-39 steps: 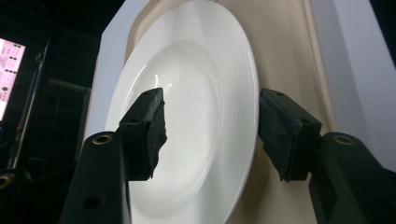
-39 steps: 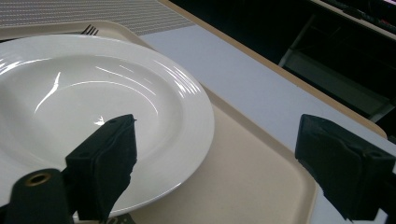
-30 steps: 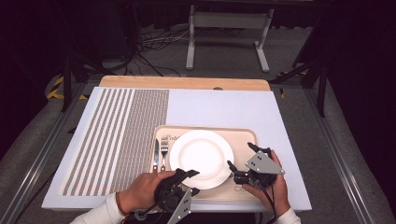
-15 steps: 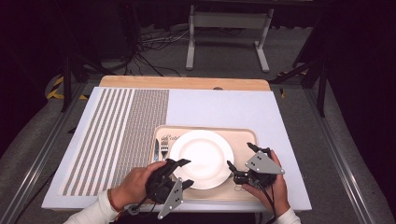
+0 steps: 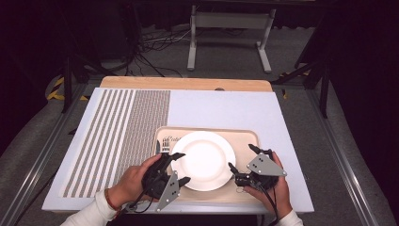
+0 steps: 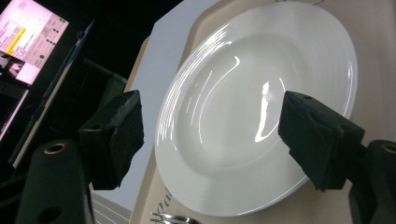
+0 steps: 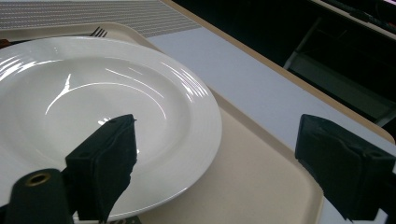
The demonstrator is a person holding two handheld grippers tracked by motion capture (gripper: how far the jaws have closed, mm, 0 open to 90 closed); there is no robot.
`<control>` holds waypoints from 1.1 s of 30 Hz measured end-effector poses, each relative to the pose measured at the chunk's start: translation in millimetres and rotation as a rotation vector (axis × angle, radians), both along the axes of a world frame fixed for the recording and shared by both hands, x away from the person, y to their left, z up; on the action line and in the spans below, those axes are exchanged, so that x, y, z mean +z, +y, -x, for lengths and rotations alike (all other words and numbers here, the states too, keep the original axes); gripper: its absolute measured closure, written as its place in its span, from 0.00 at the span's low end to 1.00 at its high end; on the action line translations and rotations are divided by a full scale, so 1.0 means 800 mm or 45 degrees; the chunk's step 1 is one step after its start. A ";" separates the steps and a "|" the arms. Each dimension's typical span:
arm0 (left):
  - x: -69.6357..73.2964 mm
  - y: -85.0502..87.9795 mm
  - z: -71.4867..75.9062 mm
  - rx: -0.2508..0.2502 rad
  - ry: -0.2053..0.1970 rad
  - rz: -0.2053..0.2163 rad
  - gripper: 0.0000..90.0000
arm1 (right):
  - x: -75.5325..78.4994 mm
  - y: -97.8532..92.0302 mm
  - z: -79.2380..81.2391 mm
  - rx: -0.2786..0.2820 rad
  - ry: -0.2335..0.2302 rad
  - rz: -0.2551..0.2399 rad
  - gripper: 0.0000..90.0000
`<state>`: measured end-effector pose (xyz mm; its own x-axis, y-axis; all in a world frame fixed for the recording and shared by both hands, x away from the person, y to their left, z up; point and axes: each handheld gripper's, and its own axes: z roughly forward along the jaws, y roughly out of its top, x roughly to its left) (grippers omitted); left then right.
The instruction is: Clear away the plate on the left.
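Left gripper [image 5: 178, 168]: jaws stand wide, one pad either side of the plate's near-left rim, holding nothing; they have just been opening, and no pad presses on the rim.
Left gripper, own camera [image 6: 210, 140]: the plate fills the gap between the two black pads, seen tilted because the hand is rolled.
Right gripper [image 5: 243, 160]: jaws also spread wide with nothing in them, at the plate's right edge; in its own view [image 7: 224, 149] one pad hangs over the rim and the other over the bare tray.
Task thing: round white glazed ceramic plate [image 5: 203, 159], lying flat and empty in the middle of the tray.
Tray: beige rectangular plastic tray [image 5: 241, 139], near the front edge of the table.
Beside the plate: a metal fork [image 5: 165, 144] on the tray's left part, just beside the rim.
Underneath: white board with a grey-striped placemat [image 5: 117, 136] at its left.
Handling, as I judge it: stiff, fairly heavy, glossy and so slippery between pads; it would chip or break if dropped.
Where to take hold: on the raised outer rim, one pad above and one below, at opposite sides for a level lift.
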<state>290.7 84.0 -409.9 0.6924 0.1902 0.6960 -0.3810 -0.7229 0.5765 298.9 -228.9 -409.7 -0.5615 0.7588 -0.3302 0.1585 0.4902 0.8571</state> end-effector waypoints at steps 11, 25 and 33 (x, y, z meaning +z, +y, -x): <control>-0.003 0.004 -0.010 0.044 0.038 0.022 0.15 | 0.000 0.002 0.001 0.017 -0.003 0.004 0.15; -0.004 0.017 -0.025 0.050 0.135 0.103 0.09 | 0.000 0.003 0.002 0.032 -0.003 -0.001 0.15; -0.004 0.025 -0.035 0.039 0.193 0.141 0.07 | 0.000 0.004 0.003 0.047 -0.005 0.002 0.15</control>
<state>318.7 103.7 -413.1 0.7805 0.2822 0.5578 -0.2627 -0.6616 0.7024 296.1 -225.8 -409.5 -0.5875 0.7373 -0.3335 0.1371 0.4968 0.8569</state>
